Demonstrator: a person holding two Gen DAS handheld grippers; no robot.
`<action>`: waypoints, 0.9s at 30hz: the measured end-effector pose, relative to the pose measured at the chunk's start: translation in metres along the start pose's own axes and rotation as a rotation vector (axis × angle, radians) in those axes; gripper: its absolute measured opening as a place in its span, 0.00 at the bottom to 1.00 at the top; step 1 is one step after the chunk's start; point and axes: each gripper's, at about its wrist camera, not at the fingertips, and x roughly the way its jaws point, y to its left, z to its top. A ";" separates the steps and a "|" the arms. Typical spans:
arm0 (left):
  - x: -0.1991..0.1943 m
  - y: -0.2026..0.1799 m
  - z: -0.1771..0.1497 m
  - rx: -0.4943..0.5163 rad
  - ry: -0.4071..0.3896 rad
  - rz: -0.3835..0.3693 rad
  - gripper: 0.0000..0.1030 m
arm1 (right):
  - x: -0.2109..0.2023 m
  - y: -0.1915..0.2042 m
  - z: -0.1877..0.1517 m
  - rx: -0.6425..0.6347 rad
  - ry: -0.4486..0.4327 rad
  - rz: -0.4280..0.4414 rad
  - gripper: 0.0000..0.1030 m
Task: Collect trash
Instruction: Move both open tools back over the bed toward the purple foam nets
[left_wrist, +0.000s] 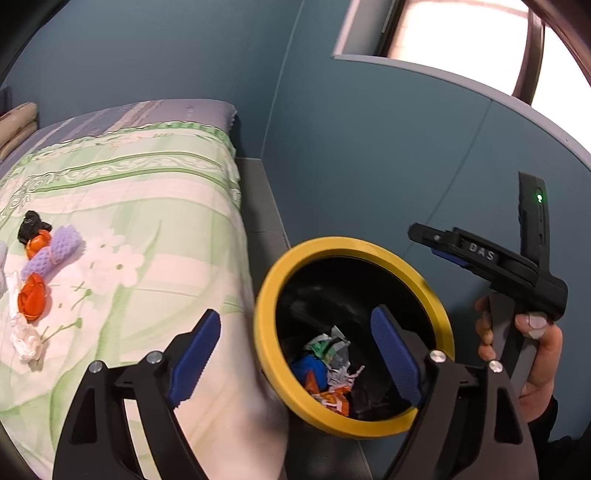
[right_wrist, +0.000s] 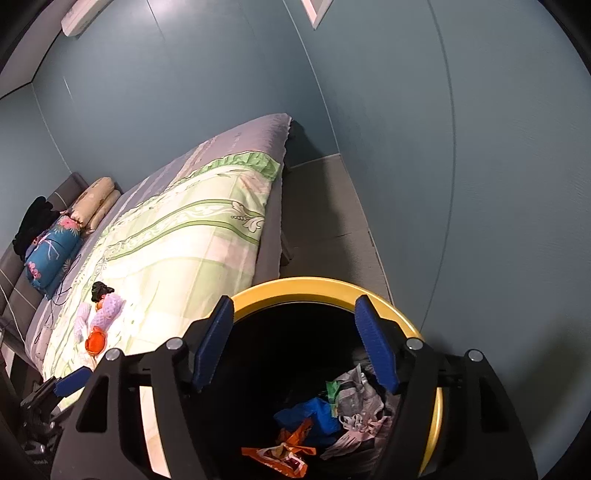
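Now both grippers stand released, nothing between their blue pads. The left gripper (left_wrist: 295, 354) straddles the bin's (left_wrist: 266, 306) yellow rim, one finger over the bed (left_wrist: 155, 206), one over the bin mouth. The right gripper (right_wrist: 295, 343) hangs over the bin, tilted down; a hand (left_wrist: 532, 354) holds its handle. Trash (right_wrist: 325, 417) lies inside. More scraps (left_wrist: 40, 273) sit on the bed, well apart. Floor (right_wrist: 325, 221) runs clear between bed and wall.

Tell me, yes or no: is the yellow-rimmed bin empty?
No. The right wrist view looks into the yellow-rimmed bin and shows crumpled wrappers lying at its bottom.
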 end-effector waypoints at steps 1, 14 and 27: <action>-0.003 0.004 0.000 -0.006 -0.006 0.009 0.79 | 0.000 0.002 0.001 -0.001 0.000 0.002 0.66; -0.038 0.079 0.003 -0.107 -0.068 0.145 0.84 | 0.020 0.075 0.010 -0.123 0.039 0.089 0.76; -0.094 0.207 -0.011 -0.280 -0.105 0.341 0.84 | 0.071 0.218 0.008 -0.269 0.119 0.248 0.83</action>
